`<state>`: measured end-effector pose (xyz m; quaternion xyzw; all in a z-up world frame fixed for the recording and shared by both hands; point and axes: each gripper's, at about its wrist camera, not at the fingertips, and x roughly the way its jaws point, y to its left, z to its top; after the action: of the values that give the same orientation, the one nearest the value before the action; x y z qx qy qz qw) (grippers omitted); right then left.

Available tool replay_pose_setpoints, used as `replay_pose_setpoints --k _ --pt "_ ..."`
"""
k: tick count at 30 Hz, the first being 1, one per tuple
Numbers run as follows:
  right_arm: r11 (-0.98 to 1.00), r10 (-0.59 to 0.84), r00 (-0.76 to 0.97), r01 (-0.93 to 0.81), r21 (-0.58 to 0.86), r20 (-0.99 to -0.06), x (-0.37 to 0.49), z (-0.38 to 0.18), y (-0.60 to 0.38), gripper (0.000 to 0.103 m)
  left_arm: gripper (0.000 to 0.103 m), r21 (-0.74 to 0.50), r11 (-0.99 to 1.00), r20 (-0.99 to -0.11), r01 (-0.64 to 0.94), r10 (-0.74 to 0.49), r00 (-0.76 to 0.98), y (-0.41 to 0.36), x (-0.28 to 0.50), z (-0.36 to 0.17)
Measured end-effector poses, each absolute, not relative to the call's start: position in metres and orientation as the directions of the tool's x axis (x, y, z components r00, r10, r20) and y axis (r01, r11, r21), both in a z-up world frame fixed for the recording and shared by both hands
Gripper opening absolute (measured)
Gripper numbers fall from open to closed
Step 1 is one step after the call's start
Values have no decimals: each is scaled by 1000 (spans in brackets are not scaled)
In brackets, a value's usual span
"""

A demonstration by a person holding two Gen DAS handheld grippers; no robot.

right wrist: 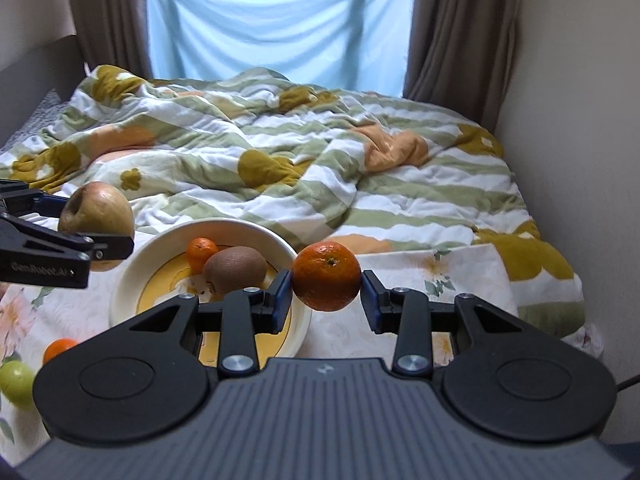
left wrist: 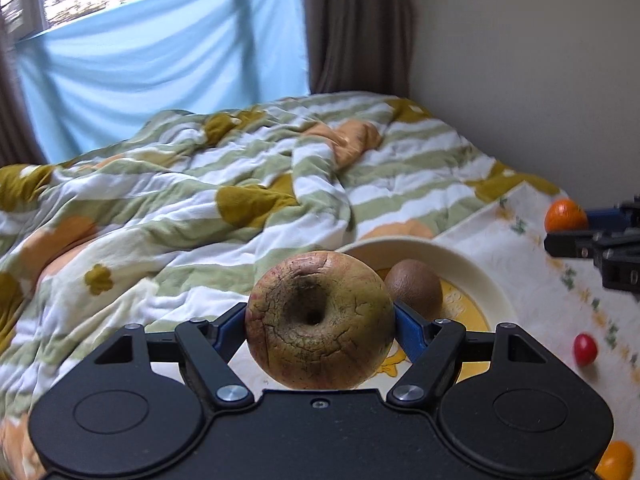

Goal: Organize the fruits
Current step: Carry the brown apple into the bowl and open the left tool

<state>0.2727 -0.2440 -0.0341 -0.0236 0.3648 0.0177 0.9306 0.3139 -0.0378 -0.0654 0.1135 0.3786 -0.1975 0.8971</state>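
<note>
The left gripper (left wrist: 320, 320) has its fingers clamped on an apple (left wrist: 320, 320) above the bowl's (right wrist: 132, 264) left rim; the right gripper (right wrist: 326, 294), fingers clamped on an orange (right wrist: 326, 276), hangs beside the bowl's right rim, over the bed.

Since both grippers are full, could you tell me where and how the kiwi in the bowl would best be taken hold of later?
Grip the kiwi across its short middle, coming from above. It lies on its side in the bowl, long axis roughly level, with a small orange close behind one end and the raised rim blocking a low sideways approach. Jaws probably fit best front-to-back.
</note>
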Motion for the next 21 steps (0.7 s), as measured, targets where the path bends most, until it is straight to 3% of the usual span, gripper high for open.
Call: replay_pose_setpoints --k 17,19,21 --pt "998 -55 678 32 -45 -733 296 -59 -241 52 80 80 817 -774 571 -310 552 -55 326 -109" --pt "998 -61 678 38 -47 -733 296 -58 -242 52 86 78 815 -765 574 -320 559 -55 325 -108" --pt "998 -65 679 43 -48 -731 294 -57 -242 52 103 97 817 -734 568 -326 596 -54 321 -100"
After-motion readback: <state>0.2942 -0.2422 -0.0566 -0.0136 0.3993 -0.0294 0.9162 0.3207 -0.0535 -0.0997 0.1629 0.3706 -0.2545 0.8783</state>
